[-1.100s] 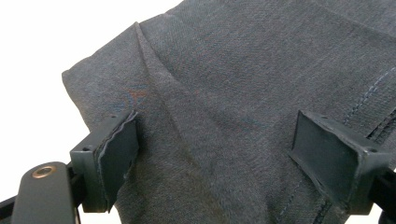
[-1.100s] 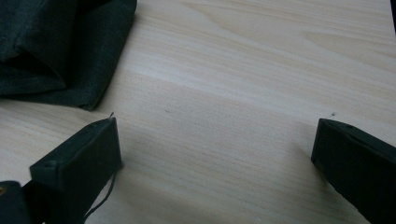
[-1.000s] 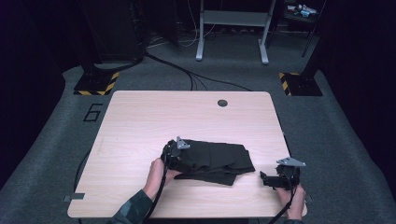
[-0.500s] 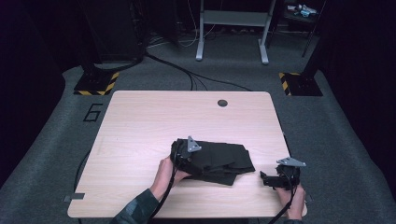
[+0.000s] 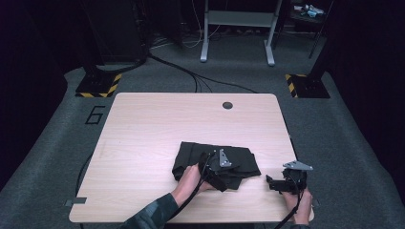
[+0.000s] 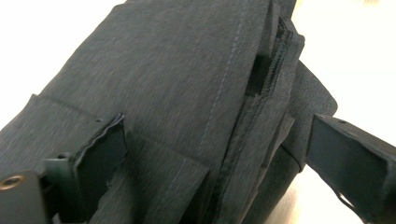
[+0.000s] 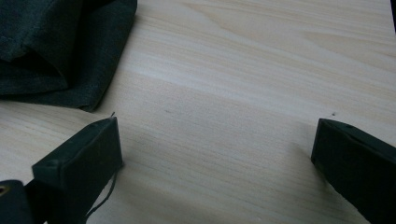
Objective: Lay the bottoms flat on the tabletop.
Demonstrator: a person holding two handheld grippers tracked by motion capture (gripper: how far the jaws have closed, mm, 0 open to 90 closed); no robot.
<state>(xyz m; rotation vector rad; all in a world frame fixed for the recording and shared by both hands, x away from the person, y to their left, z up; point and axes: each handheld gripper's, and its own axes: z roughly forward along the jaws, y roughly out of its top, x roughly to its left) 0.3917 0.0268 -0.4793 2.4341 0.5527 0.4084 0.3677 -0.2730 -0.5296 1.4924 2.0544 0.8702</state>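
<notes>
Black fingers (image 6: 348, 172) of the left gripper (image 5: 220, 172) are seen spread wide in the left gripper view, one at each lower corner, with the folded dark grey garment (image 6: 187, 102) lying between them; no press of the pads on the cloth can be made out. These jaws have just been closing a little, with the cloth between them. A stitched seam and a raw folded edge of the garment are shown running up the middle of that view.

In the high view the left gripper is held by the left hand (image 5: 191, 179) over the near right part of the garment (image 5: 191, 155), its grey three-cornered plate (image 5: 223, 159) uppermost. The garment is laid flat in a rough rectangle on the near half of the light wood tabletop (image 5: 157, 124), slightly right of centre.

Black fingers (image 7: 79, 158) of the right gripper (image 5: 274, 183) are likewise held wide apart, with bare wood between them and nothing gripped. A corner of the garment (image 7: 56, 51) is seen at the upper left of the right gripper view, apart from the fingers. The right gripper is held by the right hand (image 5: 298, 205) at the near right corner of the tabletop, beside the garment's right edge.

A dark round grommet (image 5: 227, 105) is set near the tabletop's far edge.
</notes>
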